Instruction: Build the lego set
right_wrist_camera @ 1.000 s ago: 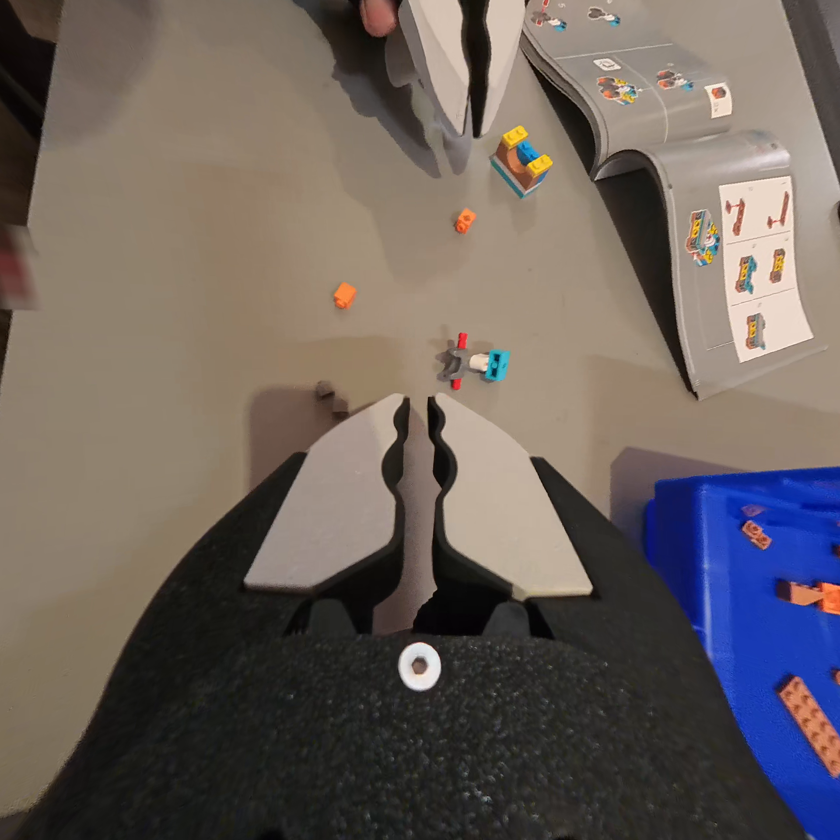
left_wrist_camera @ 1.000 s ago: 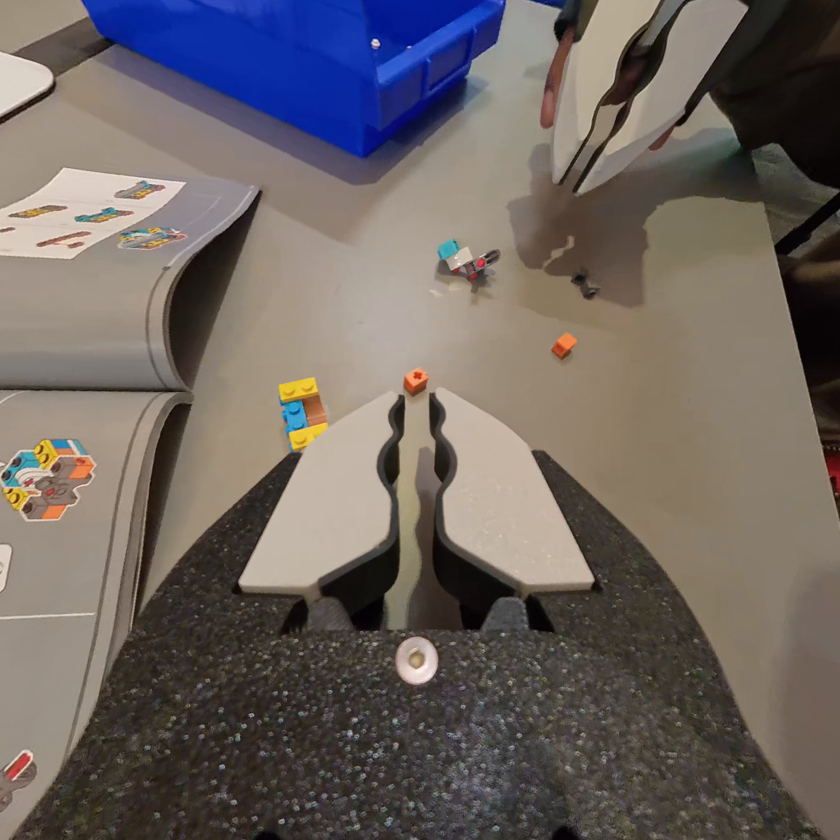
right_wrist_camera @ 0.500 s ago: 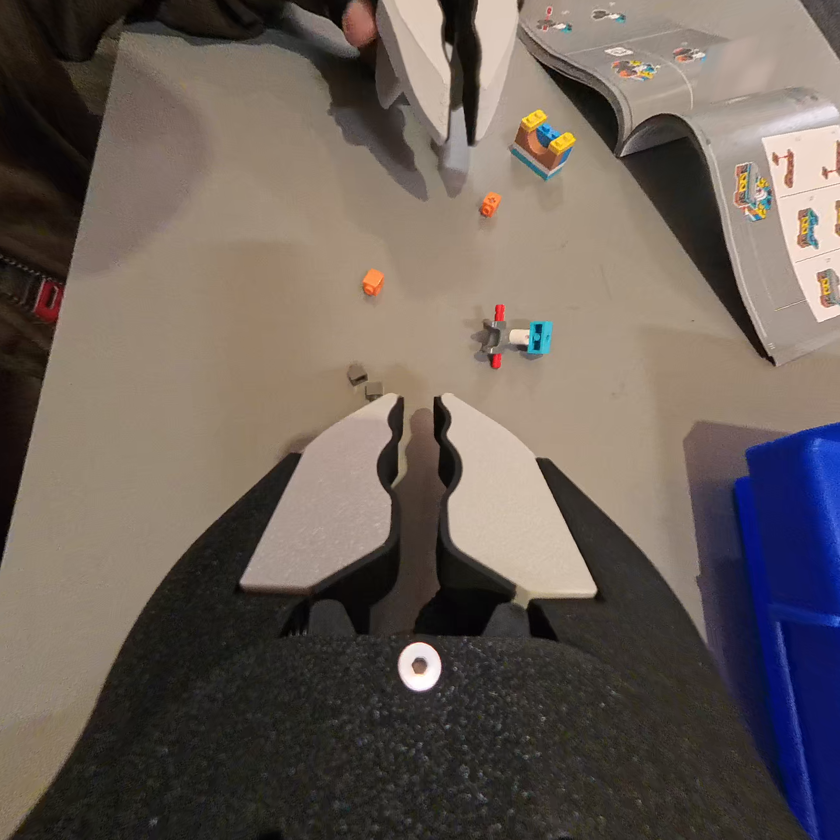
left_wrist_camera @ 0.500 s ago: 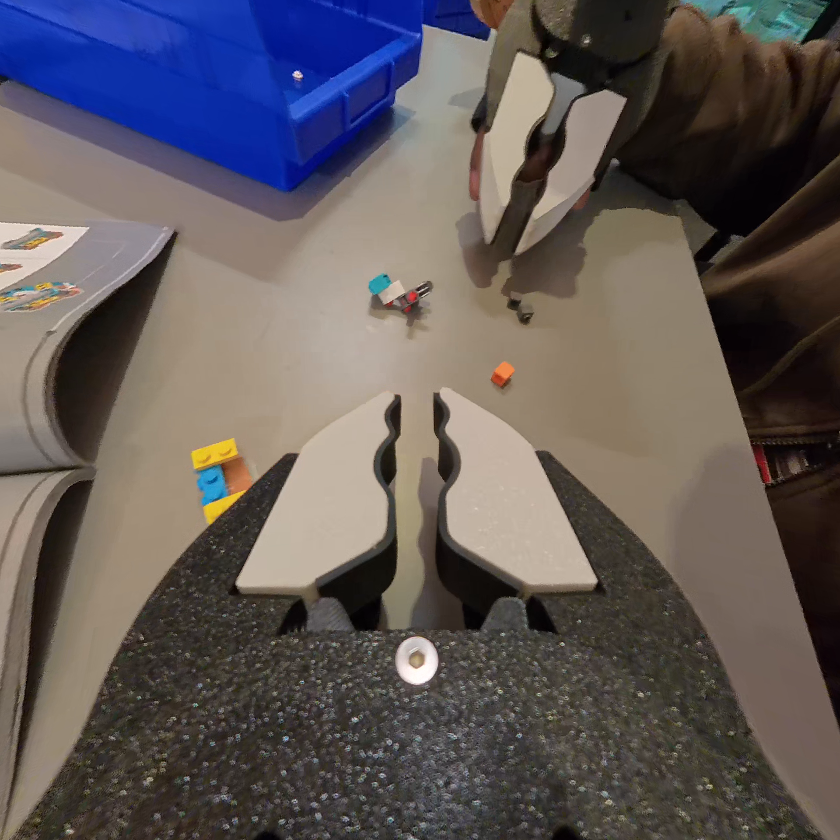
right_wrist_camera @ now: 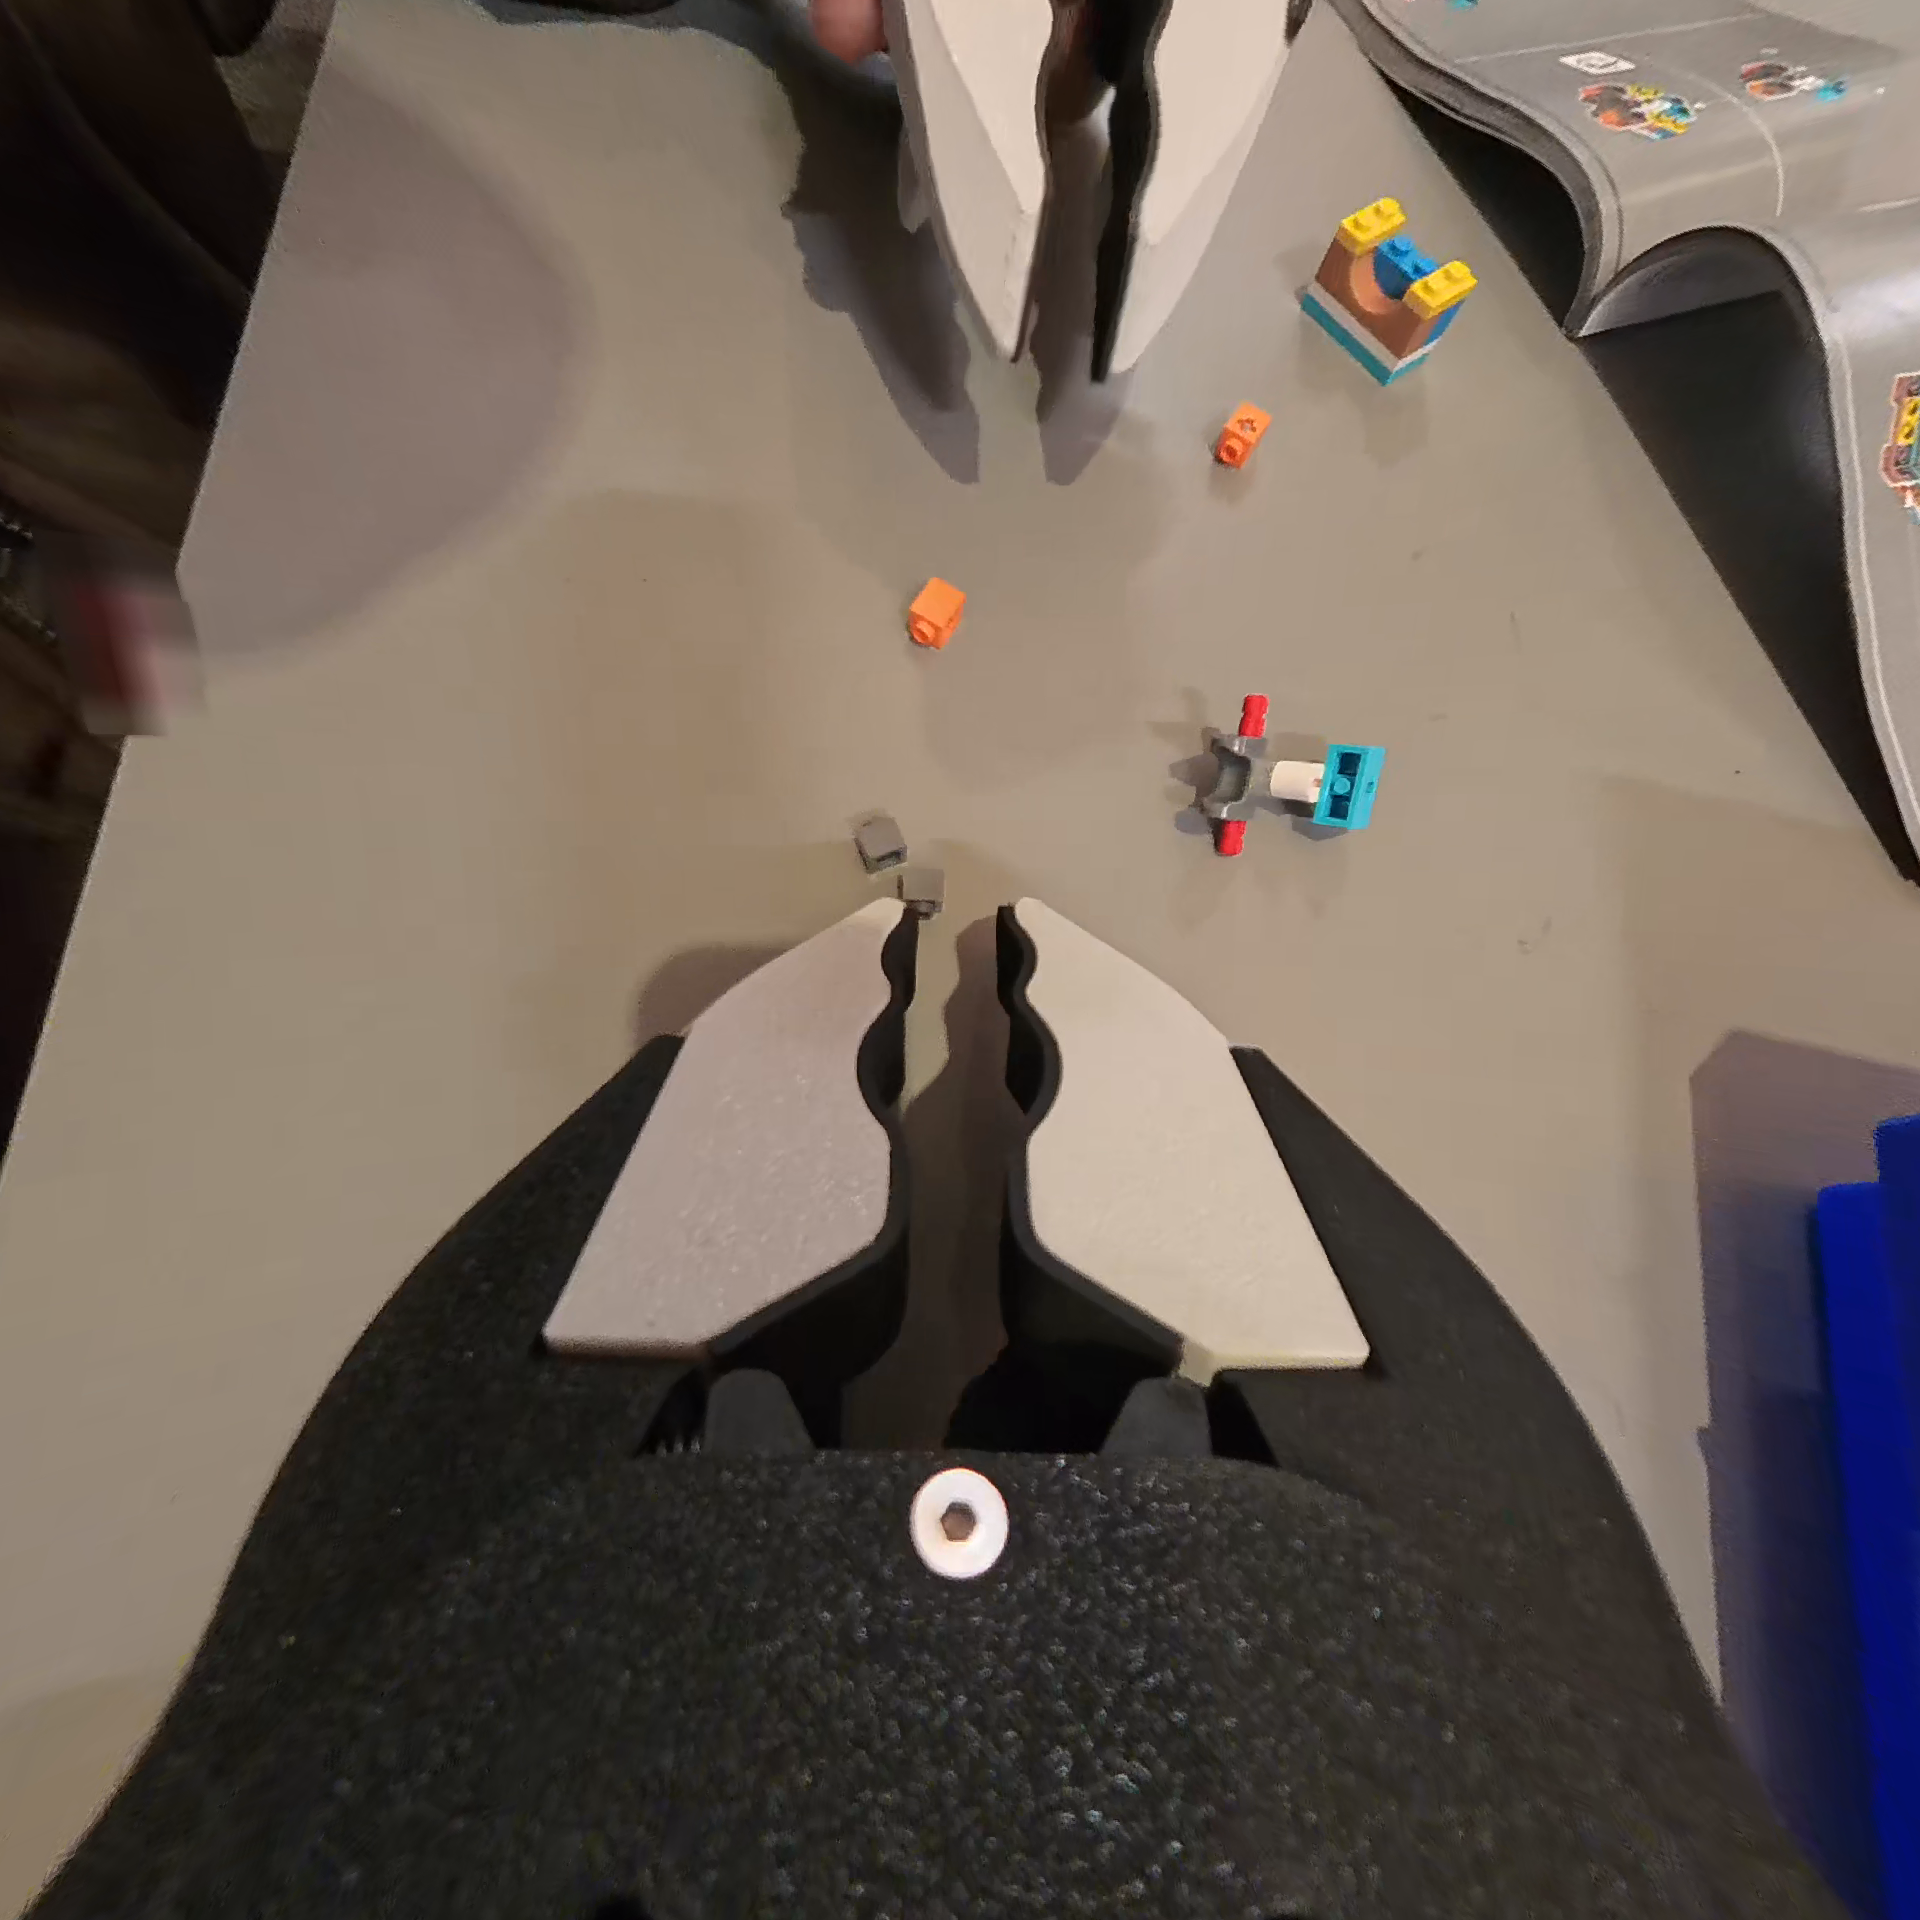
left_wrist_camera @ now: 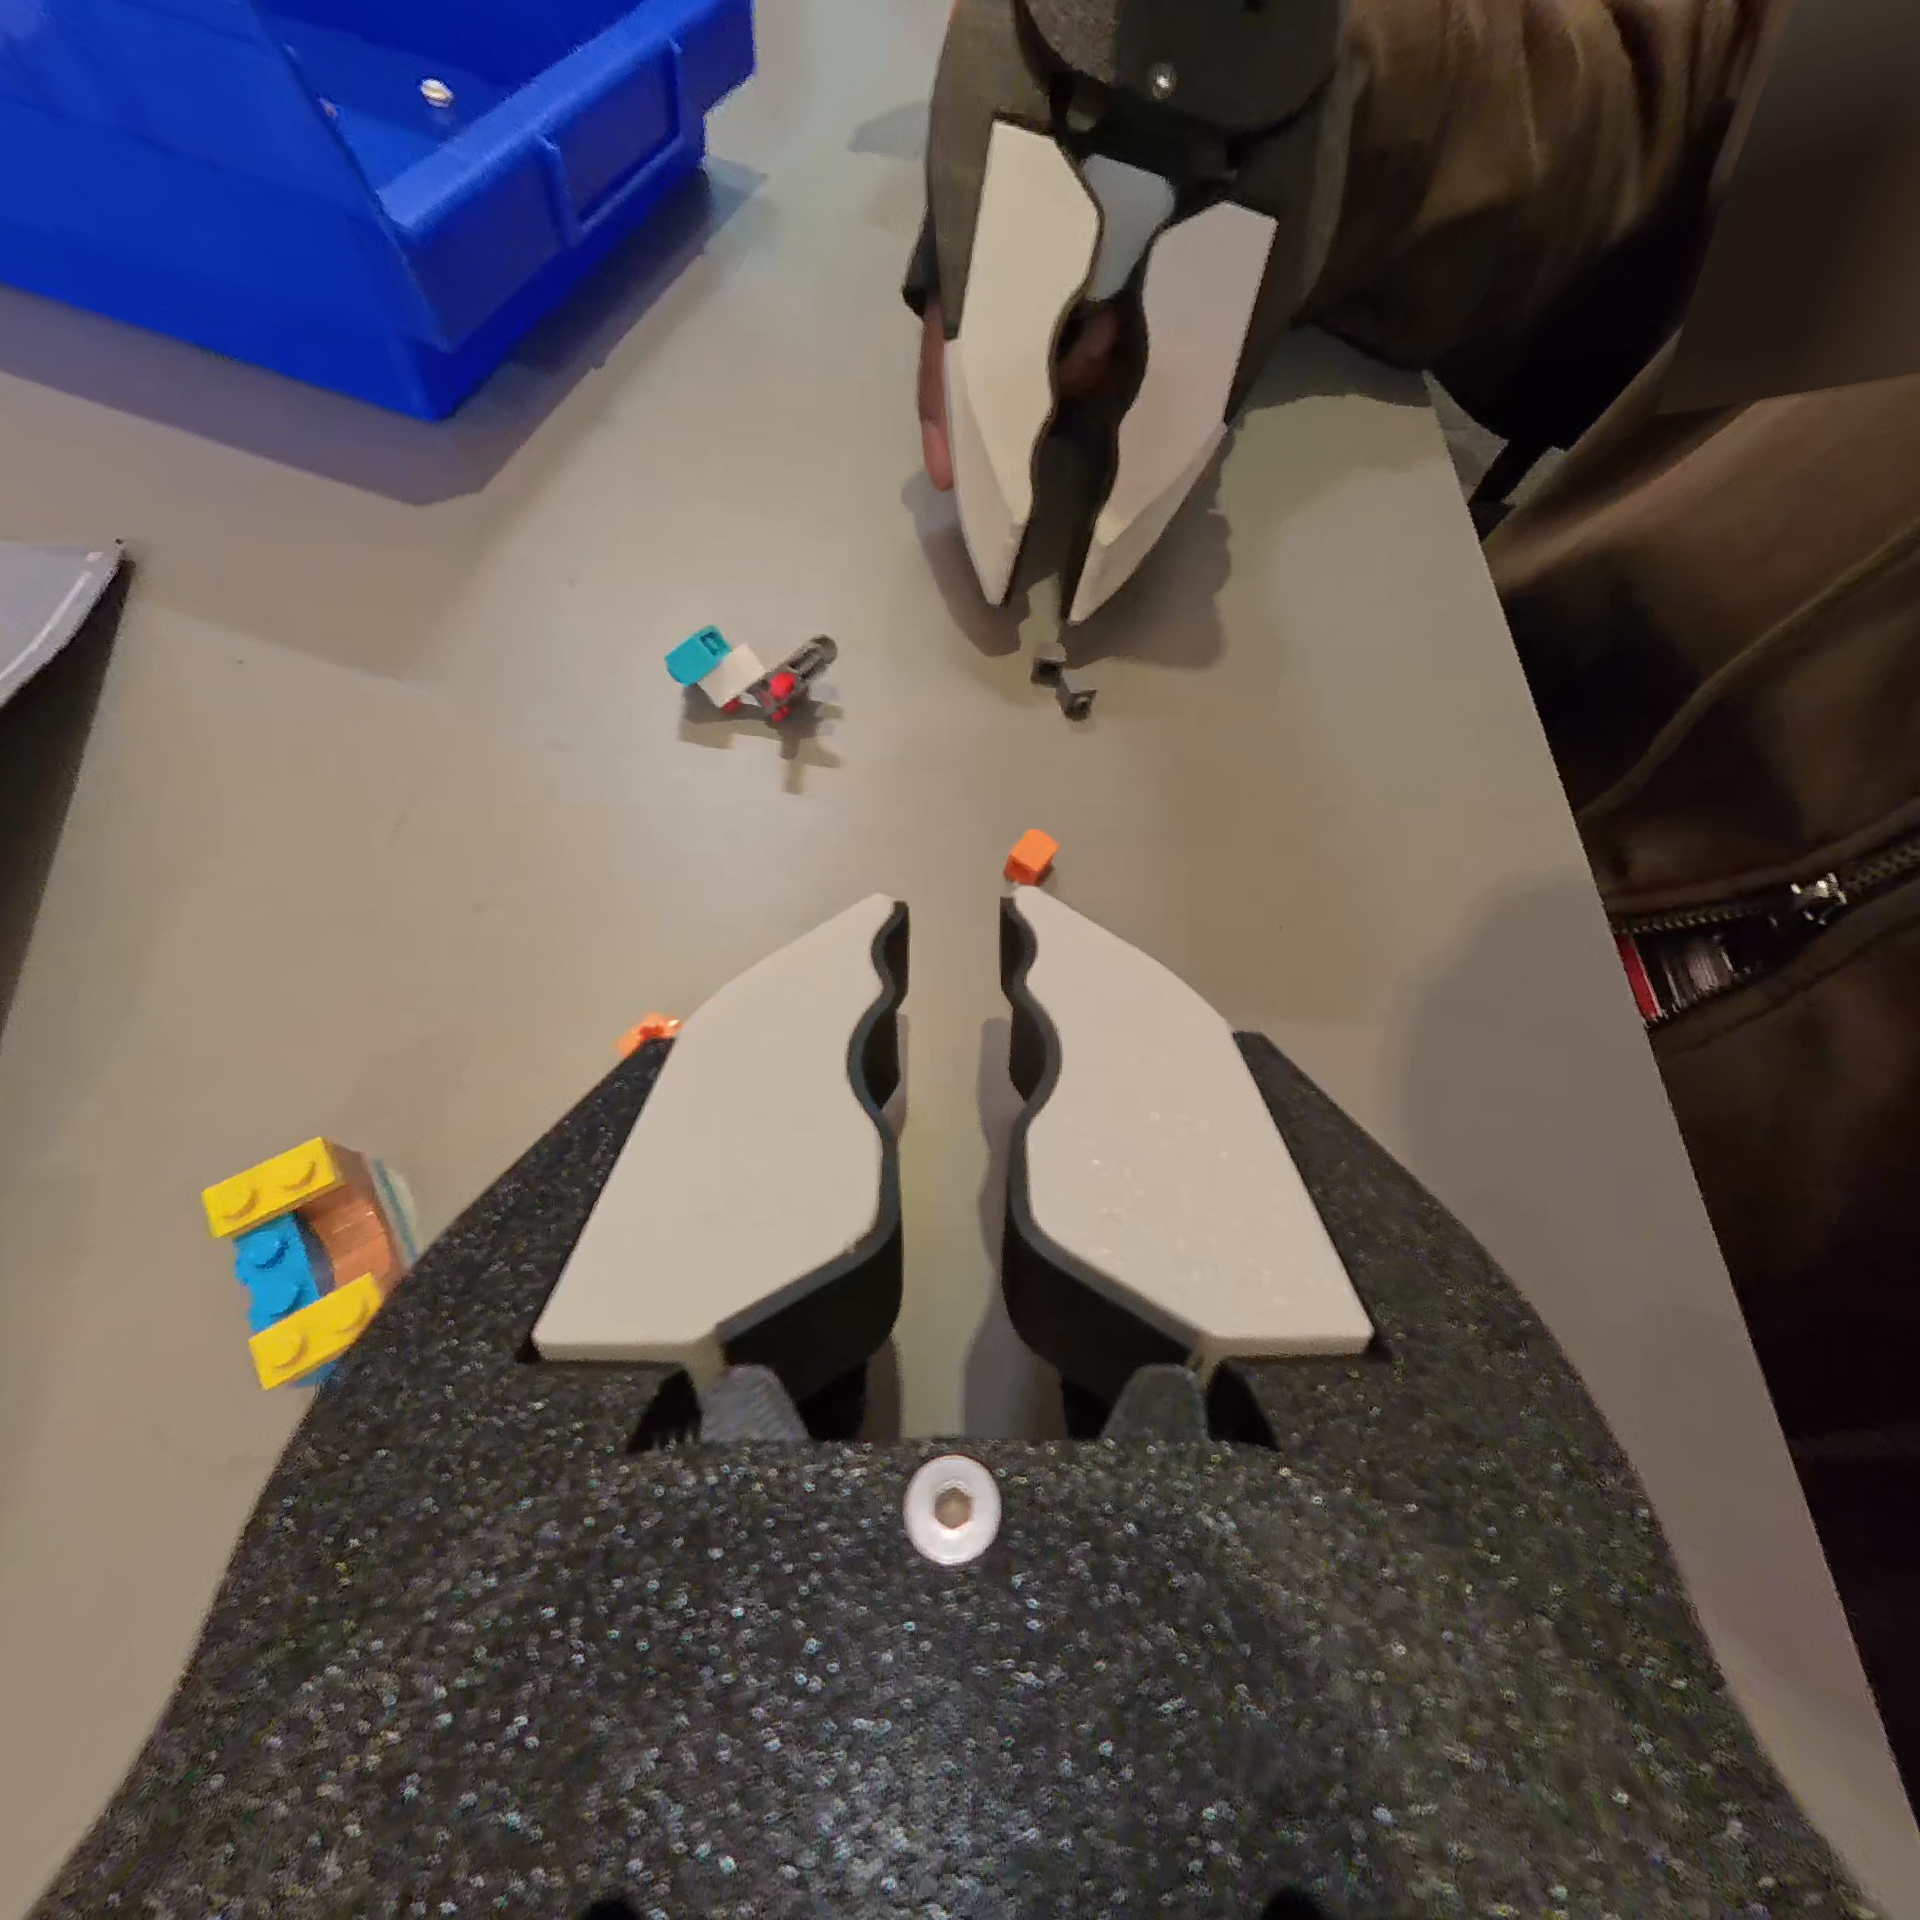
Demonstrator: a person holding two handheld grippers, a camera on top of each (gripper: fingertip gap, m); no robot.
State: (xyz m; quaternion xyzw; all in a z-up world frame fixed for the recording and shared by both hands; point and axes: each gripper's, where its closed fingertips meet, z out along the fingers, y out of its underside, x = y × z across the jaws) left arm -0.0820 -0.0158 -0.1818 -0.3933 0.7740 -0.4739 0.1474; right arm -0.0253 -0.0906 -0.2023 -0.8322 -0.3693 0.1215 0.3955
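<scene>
Fingers of both grippers stood slightly apart and held nothing. Seen from its own wrist camera, the right gripper (right_wrist_camera: 954,912) hung low over the grey table (right_wrist_camera: 520,935), its left fingertip just beside 2 small grey pieces (right_wrist_camera: 900,864); the nearer piece sat at the mouth of the narrow gap, not yet between the pads. From the left wrist camera, the left gripper (left_wrist_camera: 952,906) pointed along the table with 1 orange brick (left_wrist_camera: 1033,852) just beyond its right fingertip, and a second orange brick (left_wrist_camera: 646,1033) peeked out beside its left finger. A teal, white, grey and red sub-assembly (right_wrist_camera: 1288,777) lay near the middle of the table, and a yellow, blue and brown block assembly (right_wrist_camera: 1388,289) stood farther off, near the open instruction booklet (right_wrist_camera: 1704,156). A blue bin (left_wrist_camera: 343,177) sat at the far edge in the left view. The step in hand was probably picking up a grey piece. Doing it well would call for shifting the right gripper a little leftward so the piece sat centred between the pads, then closing gently, since so small a part could easily skid or flip away.
</scene>
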